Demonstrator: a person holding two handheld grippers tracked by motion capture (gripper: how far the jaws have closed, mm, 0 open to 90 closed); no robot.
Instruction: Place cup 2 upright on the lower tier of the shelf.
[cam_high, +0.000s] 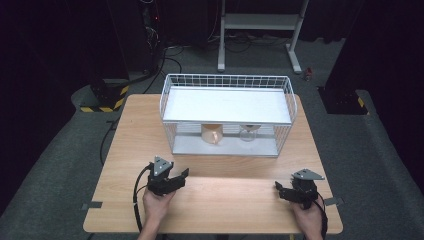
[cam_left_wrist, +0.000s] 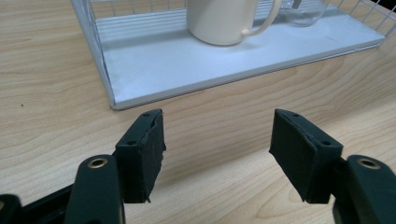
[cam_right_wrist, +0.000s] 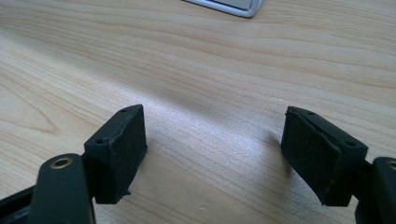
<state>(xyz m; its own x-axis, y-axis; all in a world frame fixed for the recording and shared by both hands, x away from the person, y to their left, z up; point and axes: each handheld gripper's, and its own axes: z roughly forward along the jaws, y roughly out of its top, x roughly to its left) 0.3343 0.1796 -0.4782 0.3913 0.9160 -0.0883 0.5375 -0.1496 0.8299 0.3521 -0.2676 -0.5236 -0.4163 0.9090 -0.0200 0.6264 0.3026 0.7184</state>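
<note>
Dark floor and black stands sit behind my wooden counter (cam_high: 125, 145). On the far half of the counter stands a white wire basket (cam_high: 227, 80) with a flat white shelf across its top. Under that shelf, on the basket's floor, I see a cream mug (cam_high: 212, 134) and a clear glass (cam_high: 248, 132). They stand side by side near the basket's open front, the mug on the left and the glass on the right. In the left gripper view the mug's handle points toward the glass.

My left gripper (cam_high: 181, 176) is near the front edge of the counter, on the left side. It points toward the basket and the mug. Its jaws are apart, with nothing between them, and I see bare wood under them.

My right gripper (cam_high: 280, 189) is close to the front right corner of the counter. Its jaws are apart too, and hold nothing. In the right gripper view I see wood grain and just a corner of the basket's floor at the top.

Both grippers are well apart from the basket.
</note>
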